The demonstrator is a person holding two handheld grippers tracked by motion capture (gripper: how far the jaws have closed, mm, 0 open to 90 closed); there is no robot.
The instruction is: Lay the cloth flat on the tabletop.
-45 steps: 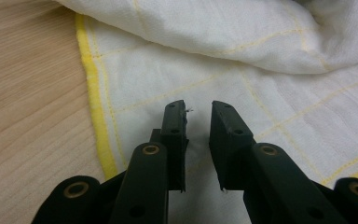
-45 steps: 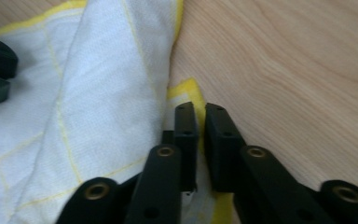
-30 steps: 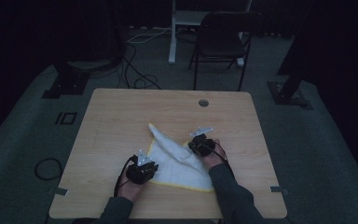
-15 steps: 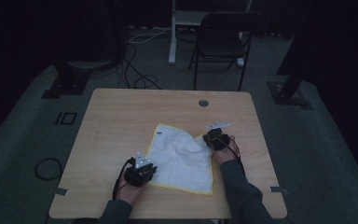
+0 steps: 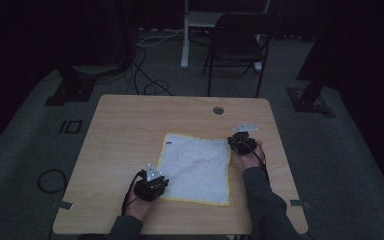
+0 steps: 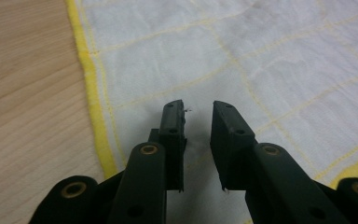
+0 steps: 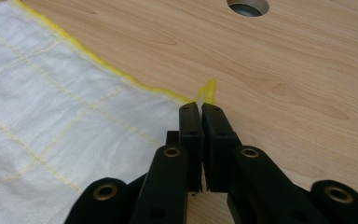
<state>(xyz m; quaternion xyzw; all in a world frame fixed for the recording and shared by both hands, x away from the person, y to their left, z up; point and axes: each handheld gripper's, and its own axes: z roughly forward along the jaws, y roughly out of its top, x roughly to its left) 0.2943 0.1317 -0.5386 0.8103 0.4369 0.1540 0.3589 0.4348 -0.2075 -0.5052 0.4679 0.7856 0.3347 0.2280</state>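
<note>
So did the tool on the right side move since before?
Yes. The right tool, pinching the cloth's corner, went away from the person and toward the table's right edge, nearer the round hole, pulling the cloth flat.

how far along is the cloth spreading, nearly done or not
Nearly done, it looks. Done: the white cloth with yellow edging lies opened out almost flat on the table, a few wrinkles near its middle. In hand: the right gripper is shut on the cloth's far right corner, while the left gripper has just been opening, jaws parted over the near left corner. Left: probably letting go of that last corner.
</note>
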